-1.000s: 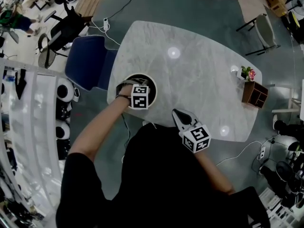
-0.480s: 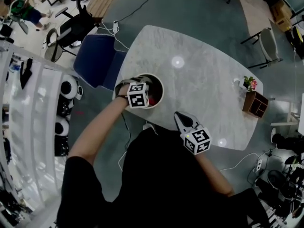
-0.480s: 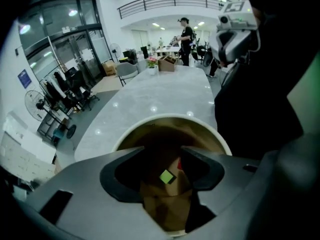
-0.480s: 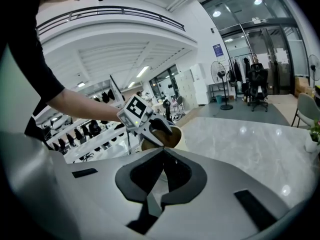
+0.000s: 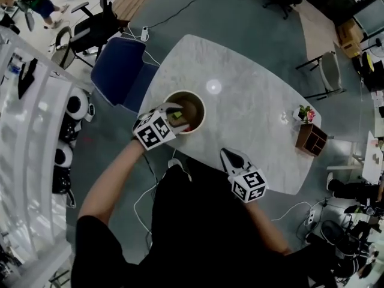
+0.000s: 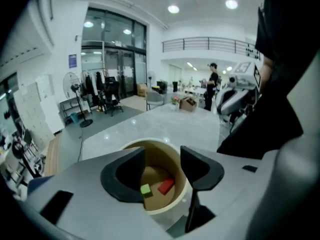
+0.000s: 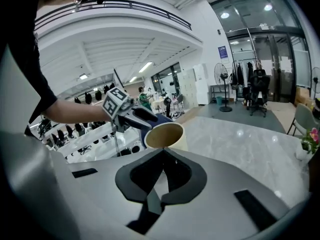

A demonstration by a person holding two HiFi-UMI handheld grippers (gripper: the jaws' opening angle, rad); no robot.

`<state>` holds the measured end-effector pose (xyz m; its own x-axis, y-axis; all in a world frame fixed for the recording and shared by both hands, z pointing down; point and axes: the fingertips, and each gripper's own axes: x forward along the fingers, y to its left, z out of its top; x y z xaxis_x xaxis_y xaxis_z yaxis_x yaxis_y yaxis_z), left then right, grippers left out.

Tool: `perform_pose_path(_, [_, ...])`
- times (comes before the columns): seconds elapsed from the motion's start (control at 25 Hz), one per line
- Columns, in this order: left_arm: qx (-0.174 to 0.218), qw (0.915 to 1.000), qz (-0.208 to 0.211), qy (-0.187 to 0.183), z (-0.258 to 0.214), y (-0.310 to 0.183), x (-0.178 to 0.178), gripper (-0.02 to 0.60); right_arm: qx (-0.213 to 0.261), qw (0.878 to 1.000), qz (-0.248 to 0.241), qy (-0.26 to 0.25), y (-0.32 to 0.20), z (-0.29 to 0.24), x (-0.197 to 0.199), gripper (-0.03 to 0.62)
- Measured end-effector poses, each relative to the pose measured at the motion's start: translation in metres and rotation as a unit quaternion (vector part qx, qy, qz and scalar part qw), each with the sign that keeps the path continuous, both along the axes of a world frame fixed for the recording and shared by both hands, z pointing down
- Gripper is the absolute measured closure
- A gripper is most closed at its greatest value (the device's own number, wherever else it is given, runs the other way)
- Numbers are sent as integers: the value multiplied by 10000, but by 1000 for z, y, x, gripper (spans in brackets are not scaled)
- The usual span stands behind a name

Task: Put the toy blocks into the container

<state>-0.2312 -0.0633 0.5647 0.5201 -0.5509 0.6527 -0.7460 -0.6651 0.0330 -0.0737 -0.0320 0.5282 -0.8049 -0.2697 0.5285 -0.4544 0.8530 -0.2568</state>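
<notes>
A: Are your fingers holding anything?
B: No. My left gripper (image 6: 162,156) hangs by the container (image 7: 165,135), fingers wide. My right gripper (image 7: 162,151) has its fingers pressed together, empty.
A: And the blocks?
B: I see a green block (image 6: 145,189) and a red block (image 6: 166,186) inside the container, on the counter (image 5: 252,119).

Round cream container (image 6: 152,141) upright; inside, green block (image 6: 145,189) beside red block (image 6: 166,186).
</notes>
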Motion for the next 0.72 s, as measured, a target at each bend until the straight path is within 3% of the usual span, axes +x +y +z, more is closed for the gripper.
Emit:
perform_pose_path(0.08, [250,9974,-403,551,-21,6,0,370,19,9999,130,84,-2,-4,11,594])
perform_pose_path(0.2, [672,9881,-902,1050,-49,15,-2,372,127,9992,264,257,-7,-8,26,594])
perform_pose_path(0.36, [1169,9669,-1496,1702,-87,33,2,434,186,9987,444,156,-18,-19,39,594])
perform_pose_path(0.6, [1524,9408,-1939,2328,-122,59,50,513,518,9951,845,-15,-41,-51,78,594])
perform_pose_path(0.72, [1734,9395,-1994,2179,-132,65,99,544,696,9921,1040,-68,-46,-65,120,594])
